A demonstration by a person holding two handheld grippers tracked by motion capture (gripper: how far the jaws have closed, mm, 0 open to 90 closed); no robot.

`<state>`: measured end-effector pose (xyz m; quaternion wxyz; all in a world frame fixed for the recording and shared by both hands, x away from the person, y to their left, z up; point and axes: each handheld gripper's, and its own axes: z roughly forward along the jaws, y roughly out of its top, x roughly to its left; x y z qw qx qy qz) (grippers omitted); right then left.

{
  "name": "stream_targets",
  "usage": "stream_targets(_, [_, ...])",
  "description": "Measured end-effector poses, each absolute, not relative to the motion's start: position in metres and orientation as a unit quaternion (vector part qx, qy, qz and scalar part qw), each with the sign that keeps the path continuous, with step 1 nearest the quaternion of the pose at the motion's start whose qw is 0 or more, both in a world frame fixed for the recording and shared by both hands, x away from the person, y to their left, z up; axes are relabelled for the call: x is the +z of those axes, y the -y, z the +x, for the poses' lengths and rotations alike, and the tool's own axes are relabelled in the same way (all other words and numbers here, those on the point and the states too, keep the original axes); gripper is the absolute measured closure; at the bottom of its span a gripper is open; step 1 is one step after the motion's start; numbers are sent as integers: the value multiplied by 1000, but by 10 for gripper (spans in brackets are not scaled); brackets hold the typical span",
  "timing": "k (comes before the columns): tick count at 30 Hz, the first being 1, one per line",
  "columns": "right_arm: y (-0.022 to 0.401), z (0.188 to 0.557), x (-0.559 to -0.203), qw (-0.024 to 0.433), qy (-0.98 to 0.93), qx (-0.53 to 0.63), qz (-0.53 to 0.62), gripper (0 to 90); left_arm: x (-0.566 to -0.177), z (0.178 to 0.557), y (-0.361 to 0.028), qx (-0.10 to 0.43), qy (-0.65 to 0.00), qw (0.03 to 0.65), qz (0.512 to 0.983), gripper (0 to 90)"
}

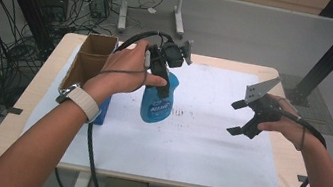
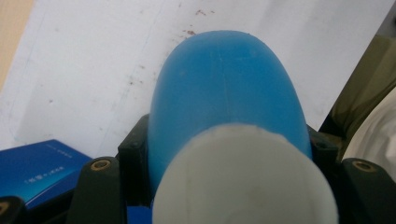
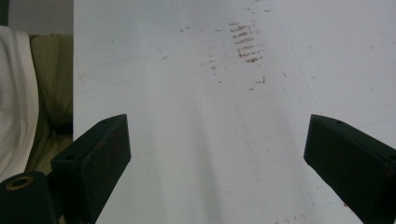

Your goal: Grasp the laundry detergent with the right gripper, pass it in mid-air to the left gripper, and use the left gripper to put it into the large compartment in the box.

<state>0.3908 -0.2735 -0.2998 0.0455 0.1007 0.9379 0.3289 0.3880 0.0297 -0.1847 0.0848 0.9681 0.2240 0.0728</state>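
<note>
Clamping the blue bottle [image 1: 157,103] near its upper end, the left gripper [image 1: 161,72] held it clear of the table surface, above the white mat [image 1: 207,145]. In the left gripper view the black jaws pressed against both flanks of the bottle [image 2: 224,88], just behind a rounded white cap [image 2: 245,179] that sat nearest the camera. The bottle body was smooth, glossy plastic with a domed, tapering outline; a faint moulding seam ran along its centre. In the high view it hung roughly upright, label facing the person, with the left hand [image 1: 127,69] wrapped around the gripper body.

The right gripper [image 1: 241,118] stood well apart from the bottle, over the right half of the mat. Its jaws were spread wide with nothing between them; in the right gripper view the two matt black, block-shaped fingers [image 3: 93,158] framed bare mat. A grey three-cornered plate [image 1: 260,90] with drilled holes sat on top of this gripper.

The mat was a flat, pale sheet, scuffed with small reddish-brown marks [image 3: 245,42] near its centre. It covered most of a light wooden table [image 1: 13,120] with rounded corners. At the left edge lay an open brown cardboard box [image 1: 90,58], long and narrow, with a dark blue carton [image 2: 39,168] just beside it.
</note>
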Motion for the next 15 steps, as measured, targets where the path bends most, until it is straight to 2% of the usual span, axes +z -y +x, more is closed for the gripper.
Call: stream_targets(15, [280, 393, -299, 52, -943, 314, 96, 74, -160, 395, -39, 82, -306, 82, 945, 374])
